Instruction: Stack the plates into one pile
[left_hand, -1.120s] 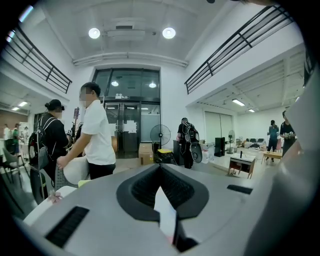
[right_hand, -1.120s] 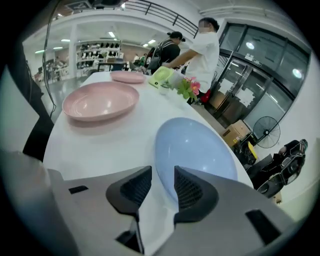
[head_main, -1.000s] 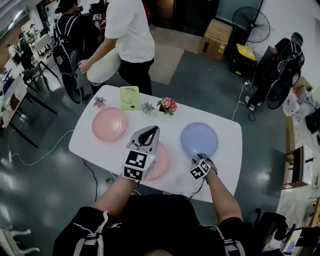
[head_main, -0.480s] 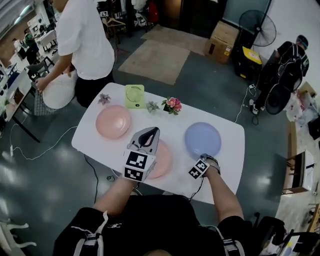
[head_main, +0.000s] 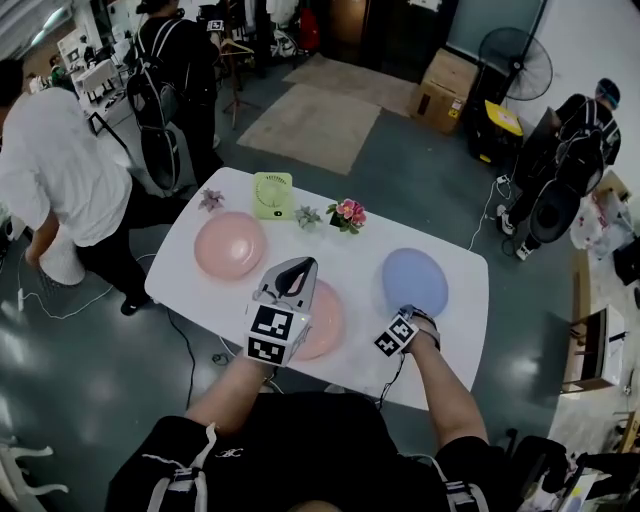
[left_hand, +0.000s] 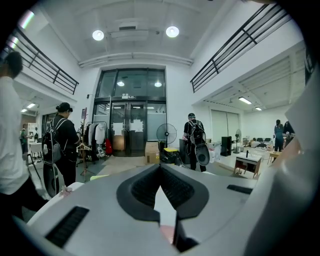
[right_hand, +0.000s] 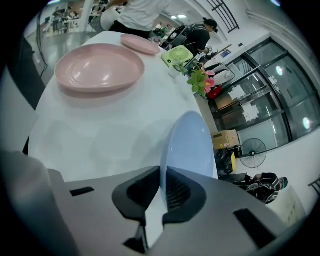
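On the white table (head_main: 350, 255) lie two pink plates, one far left (head_main: 230, 246) and one in the middle (head_main: 322, 322). My left gripper (head_main: 291, 272) hovers over the middle plate, jaws together with nothing between them; in the left gripper view (left_hand: 160, 172) a bit of pink plate (left_hand: 167, 233) shows below. The blue plate (head_main: 415, 282) is tilted, its near rim raised. My right gripper (head_main: 408, 313) has just been closing and its pads pinch that rim; in the right gripper view (right_hand: 161, 172) the blue plate (right_hand: 187, 145) stands on edge between the jaws.
A small green fan (head_main: 272, 194), a flower pot (head_main: 347, 212) and two tiny plants (head_main: 211, 200) line the table's far edge. A person in white (head_main: 55, 180) stands left of the table; others stand farther off. A floor fan (head_main: 516, 62) and box (head_main: 445, 78) are beyond.
The right gripper has closed on the blue plate's near rim and tipped it up. The person in white has walked from the table's far side to its left. The left gripper barely moved.
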